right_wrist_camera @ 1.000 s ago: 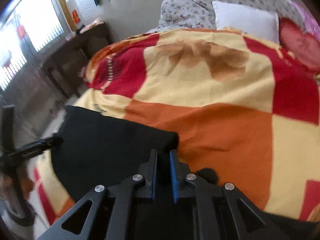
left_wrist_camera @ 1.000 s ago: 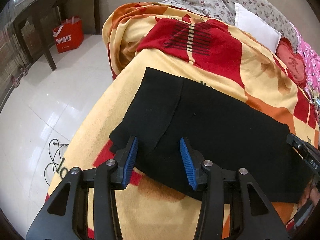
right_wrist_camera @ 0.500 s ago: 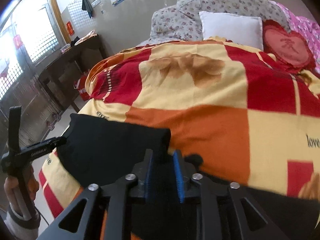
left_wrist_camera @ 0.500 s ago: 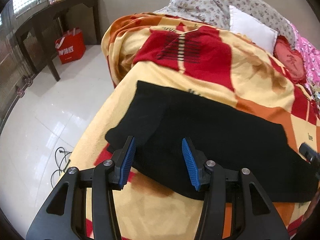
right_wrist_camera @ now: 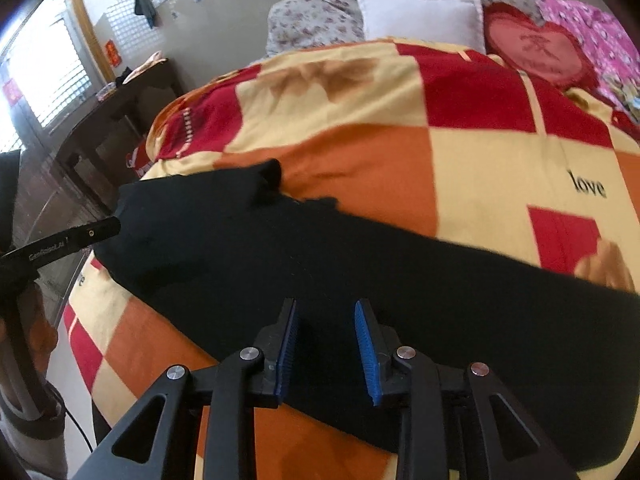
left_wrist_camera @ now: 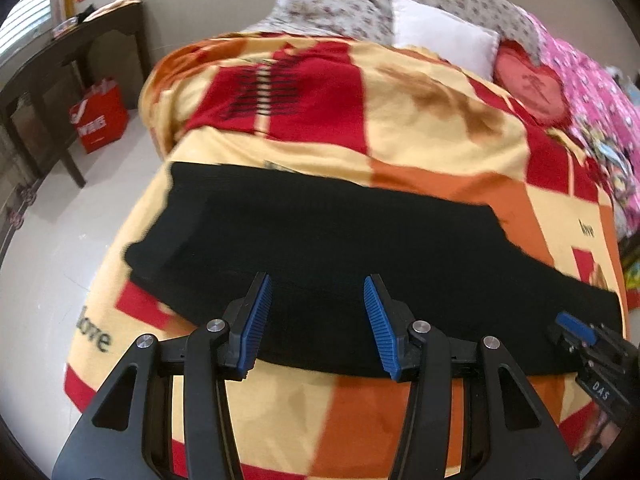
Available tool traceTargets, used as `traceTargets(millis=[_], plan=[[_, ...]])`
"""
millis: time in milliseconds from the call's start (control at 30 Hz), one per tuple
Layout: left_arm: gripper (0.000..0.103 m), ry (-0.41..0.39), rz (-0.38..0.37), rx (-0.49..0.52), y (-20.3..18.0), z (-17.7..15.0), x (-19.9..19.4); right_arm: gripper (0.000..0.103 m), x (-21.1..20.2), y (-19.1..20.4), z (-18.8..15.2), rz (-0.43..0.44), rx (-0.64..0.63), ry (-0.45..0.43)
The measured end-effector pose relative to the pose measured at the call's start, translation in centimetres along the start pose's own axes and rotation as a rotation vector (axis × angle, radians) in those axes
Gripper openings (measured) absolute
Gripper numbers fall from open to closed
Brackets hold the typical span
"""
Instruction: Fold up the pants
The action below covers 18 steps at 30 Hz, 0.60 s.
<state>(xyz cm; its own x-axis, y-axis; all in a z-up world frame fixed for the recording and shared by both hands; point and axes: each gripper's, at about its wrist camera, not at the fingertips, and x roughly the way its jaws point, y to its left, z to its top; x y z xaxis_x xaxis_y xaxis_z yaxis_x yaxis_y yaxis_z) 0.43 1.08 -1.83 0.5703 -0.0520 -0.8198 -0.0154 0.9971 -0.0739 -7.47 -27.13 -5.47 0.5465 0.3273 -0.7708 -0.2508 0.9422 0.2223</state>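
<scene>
Black pants (left_wrist_camera: 328,248) lie flat in a long strip across the near edge of a bed with a red, orange and yellow blanket (left_wrist_camera: 432,128). They also show in the right wrist view (right_wrist_camera: 360,264), with a small raised fold at the far edge. My left gripper (left_wrist_camera: 316,320) is open and empty, just above the pants' near edge. My right gripper (right_wrist_camera: 326,344) is open and empty over the pants' near edge. The right gripper also shows in the left wrist view (left_wrist_camera: 576,328) at the right end of the pants.
Pillows (left_wrist_camera: 440,36) and a red heart cushion (left_wrist_camera: 532,84) lie at the head of the bed. A dark wooden table (left_wrist_camera: 72,48) and a red bag (left_wrist_camera: 100,120) stand on the white floor to the left. The bed edge drops off just below the pants.
My right gripper has opened and let go of the pants, which now lie flat. Both grippers have pulled back toward the near edge of the bed.
</scene>
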Motion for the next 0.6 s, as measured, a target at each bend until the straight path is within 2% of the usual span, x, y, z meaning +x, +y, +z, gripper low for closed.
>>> traceTargets(millis=[167,400,600], plan=[[0.048,0.045,-0.035,0.060,-3.1,-0.9,1.1,0.032,-1.3,-0.6,-0.2,-0.063,-0.016,-0.012],[0.048,0.054,-0.101,0.137,-7.0,-0.8,0.8,0.032,-3.5,-2.9,-0.6,-0.108,0.011,-0.041],[0.048,0.106,-0.178,0.204,-10.9,-0.8,1.4,0.038,-5.2,-6.1,-1.7,-0.133,0.090,-0.057]])
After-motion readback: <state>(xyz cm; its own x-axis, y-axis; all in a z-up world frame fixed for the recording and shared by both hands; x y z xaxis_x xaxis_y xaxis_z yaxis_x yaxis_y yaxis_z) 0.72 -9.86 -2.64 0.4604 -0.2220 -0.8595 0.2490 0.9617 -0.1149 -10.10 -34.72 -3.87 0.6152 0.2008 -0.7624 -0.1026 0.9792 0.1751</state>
